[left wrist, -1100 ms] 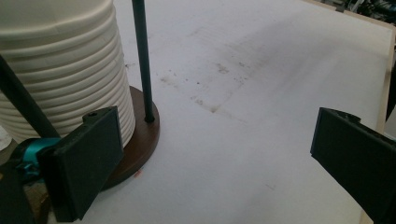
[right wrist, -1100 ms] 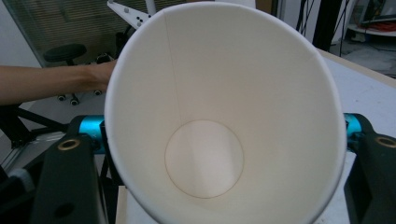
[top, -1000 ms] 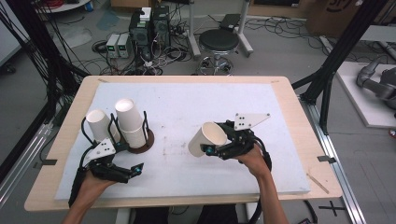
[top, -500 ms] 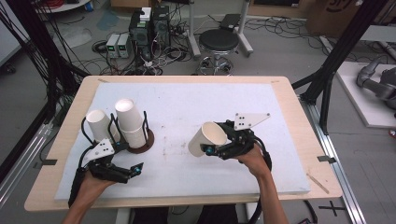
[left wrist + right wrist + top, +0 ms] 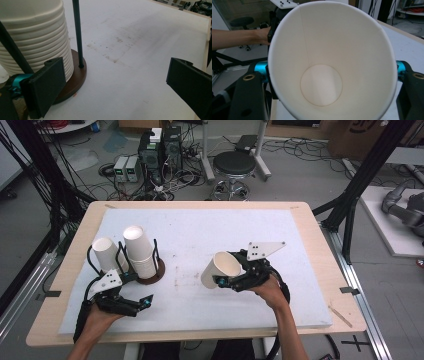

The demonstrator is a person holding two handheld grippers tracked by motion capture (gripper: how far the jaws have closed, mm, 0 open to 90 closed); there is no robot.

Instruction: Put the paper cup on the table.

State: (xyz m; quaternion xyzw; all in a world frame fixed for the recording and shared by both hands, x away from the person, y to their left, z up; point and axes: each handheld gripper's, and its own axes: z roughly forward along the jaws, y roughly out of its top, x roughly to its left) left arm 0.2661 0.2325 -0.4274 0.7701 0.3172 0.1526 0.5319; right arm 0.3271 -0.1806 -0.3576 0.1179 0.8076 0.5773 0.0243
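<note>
A single white paper cup (image 5: 219, 269) is held tilted above the middle of the white mat, with my right gripper (image 5: 227, 279) shut on it. In the right gripper view the cup (image 5: 329, 62) turns its open mouth to the camera, a jaw on each side of it. Two stacks of white cups (image 5: 138, 251) stand in a black wire holder on a round brown base (image 5: 156, 274) at the left. My left gripper (image 5: 140, 304) rests open on the mat just in front of that holder. In the left gripper view the ribbed cup stack (image 5: 32, 37) rises beside its left jaw, with nothing between the jaws.
The white mat (image 5: 210, 230) covers most of the wooden table (image 5: 320, 250). Faint stains mark the mat (image 5: 117, 52) near the holder's base (image 5: 75, 75) and a thin rod (image 5: 77, 32). Stool, cables and computers lie on the floor beyond the far edge.
</note>
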